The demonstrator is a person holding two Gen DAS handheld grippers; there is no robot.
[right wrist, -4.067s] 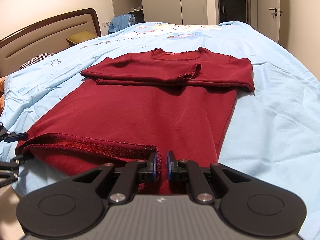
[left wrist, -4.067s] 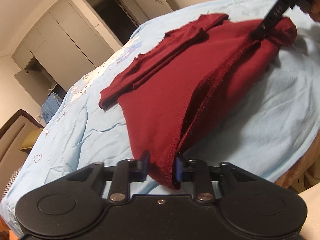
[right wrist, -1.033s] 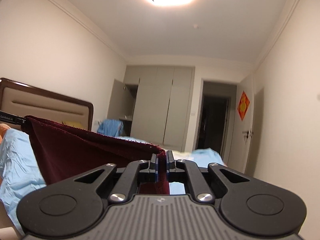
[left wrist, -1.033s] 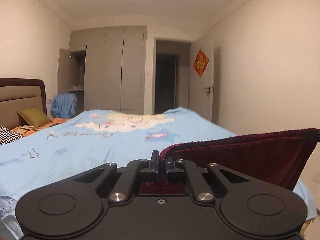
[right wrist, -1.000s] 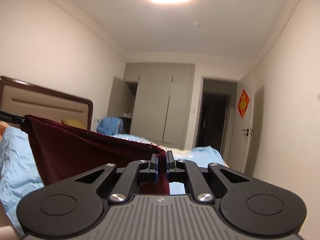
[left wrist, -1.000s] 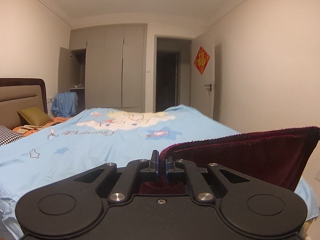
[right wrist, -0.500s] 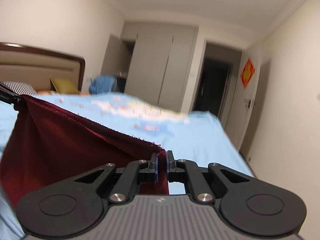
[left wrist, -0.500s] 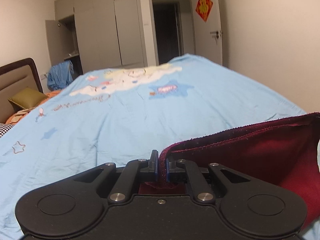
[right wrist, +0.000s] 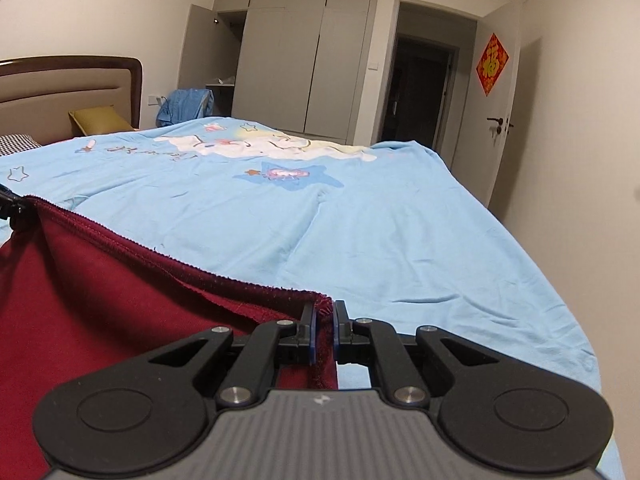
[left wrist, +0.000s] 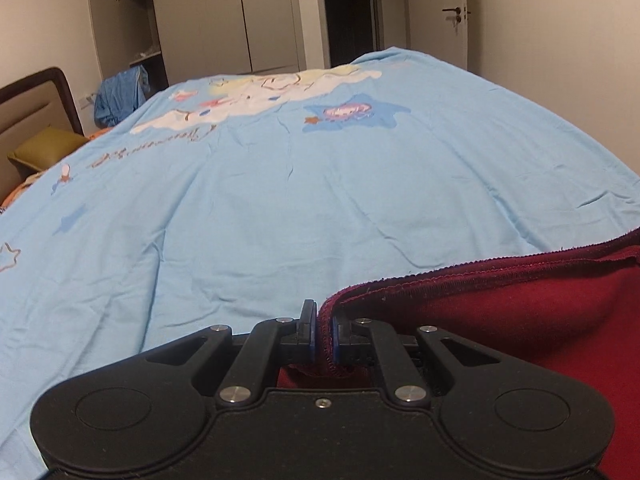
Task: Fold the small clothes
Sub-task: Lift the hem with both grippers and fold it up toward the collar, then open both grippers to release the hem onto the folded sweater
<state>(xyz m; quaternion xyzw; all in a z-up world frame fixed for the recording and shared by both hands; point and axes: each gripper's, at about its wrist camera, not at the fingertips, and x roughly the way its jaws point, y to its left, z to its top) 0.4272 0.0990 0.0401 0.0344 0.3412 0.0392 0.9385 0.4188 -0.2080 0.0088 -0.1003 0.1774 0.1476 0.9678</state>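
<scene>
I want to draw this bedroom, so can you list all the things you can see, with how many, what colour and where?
shirt: one, dark red, hem stretched between both grippers, above the near end of the bed
bedsheet: one, light blue with cartoon print, covering the bed
headboard: one, brown and beige, far left
pillow: one, olive yellow, by the headboard
blue clothes: one bundle, by the open wardrobe
wardrobe: one, grey, back wall
door: one, white, open, right
red decoration: one, red and gold, on the door
left gripper: one, black, shut on the shirt's hem
right gripper: one, black, shut on the hem's other corner
</scene>
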